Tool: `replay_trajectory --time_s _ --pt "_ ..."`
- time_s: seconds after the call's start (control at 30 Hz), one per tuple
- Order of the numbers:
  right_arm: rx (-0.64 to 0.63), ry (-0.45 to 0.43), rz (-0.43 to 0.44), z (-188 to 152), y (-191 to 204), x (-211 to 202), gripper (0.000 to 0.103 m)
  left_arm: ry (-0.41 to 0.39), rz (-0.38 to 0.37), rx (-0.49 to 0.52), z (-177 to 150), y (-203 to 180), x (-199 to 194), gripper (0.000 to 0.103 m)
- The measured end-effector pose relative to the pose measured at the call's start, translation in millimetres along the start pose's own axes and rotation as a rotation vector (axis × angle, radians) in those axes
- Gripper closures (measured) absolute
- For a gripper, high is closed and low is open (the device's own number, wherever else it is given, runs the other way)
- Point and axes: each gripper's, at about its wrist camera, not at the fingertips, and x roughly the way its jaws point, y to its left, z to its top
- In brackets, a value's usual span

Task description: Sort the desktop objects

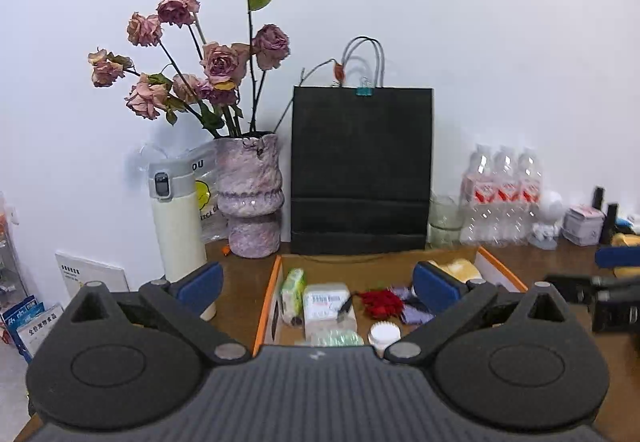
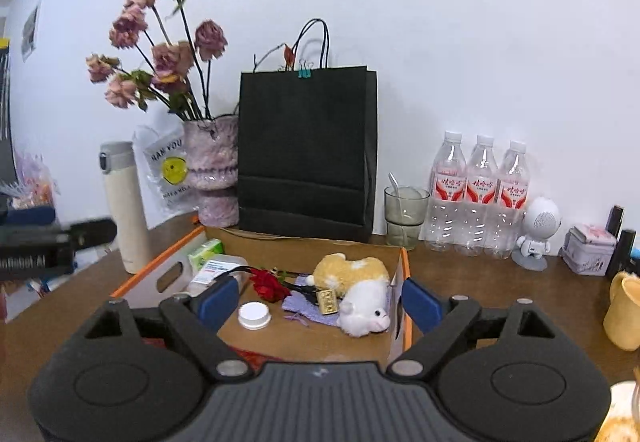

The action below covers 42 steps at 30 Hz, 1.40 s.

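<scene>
An open cardboard box with orange edges lies on the brown desk. It holds a green tissue pack, a white medicine box, a red rose, a purple cloth, a white lid and a yellow-and-white plush toy. My left gripper hangs open above the box's left half with nothing between its blue pads. Over the box's right half, my right gripper also stands open and empty. Each gripper shows at the edge of the other's view.
Behind the box stand a black paper bag, a pink vase of dried roses and a cream thermos. To the right are three water bottles, a glass, a white robot figure, a tin and a yellow mug.
</scene>
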Motion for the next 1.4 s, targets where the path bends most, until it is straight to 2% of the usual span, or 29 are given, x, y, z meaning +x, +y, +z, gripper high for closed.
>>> replay_trajectory --time_s 0.17,0.23,0.43,0.6,0.73,0.8,0.87,1.03,1.1,1.13,1.2,1.3,1.33,1.37,1.4 --pt "0.036 0.001 -0.007 -39 4 -34 0.012 0.059 -0.014 -0.001 -37 2 -37 0.0" --pt "0.053 0.02 0.003 -61 8 -47 0.012 0.084 -0.043 -0.001 -55 4 -51 0.0" --pt "0.079 0.103 0.012 -130 21 -83 0.013 0.152 -0.068 0.027 -110 -1 -91 0.0" --pt "0.11 0.144 0.02 -169 17 -110 0.013 0.23 -0.155 0.034 -137 -12 -99 0.0" --pt "0.122 0.137 0.023 -170 4 -119 0.022 0.23 -0.203 0.053 -137 -33 -86 0.0" --pt "0.139 0.115 0.018 -167 -3 -122 0.025 0.244 -0.246 0.067 -135 -46 -74 0.007" --pt "0.149 0.104 0.014 -162 -10 -121 0.034 0.255 -0.286 0.07 -132 -58 -61 0.018" --pt "0.145 0.127 0.015 -152 -23 -95 0.04 0.275 -0.33 0.056 -130 -80 -30 0.019" --pt "0.136 0.138 0.015 -146 -24 -81 0.042 0.322 -0.351 0.033 -134 -81 -19 0.034" --pt "0.124 0.139 0.012 -143 -24 -74 0.042 0.35 -0.362 0.021 -136 -80 -14 0.052" --pt "0.107 0.141 0.003 -137 -24 -58 0.043 0.352 -0.368 0.002 -138 -76 -11 0.055" --pt "0.09 0.181 0.001 -130 -23 -32 0.048 0.342 -0.391 0.007 -141 -68 -10 0.064" --pt "0.077 0.205 -0.009 -130 -21 -25 0.06 0.34 -0.391 0.012 -141 -67 -12 0.069" --pt "0.066 0.226 -0.019 -131 -18 -19 0.075 0.334 -0.393 0.014 -140 -64 -14 0.086" --pt "0.063 0.244 -0.017 -133 -16 -15 0.081 0.333 -0.388 0.012 -139 -61 -17 0.09"
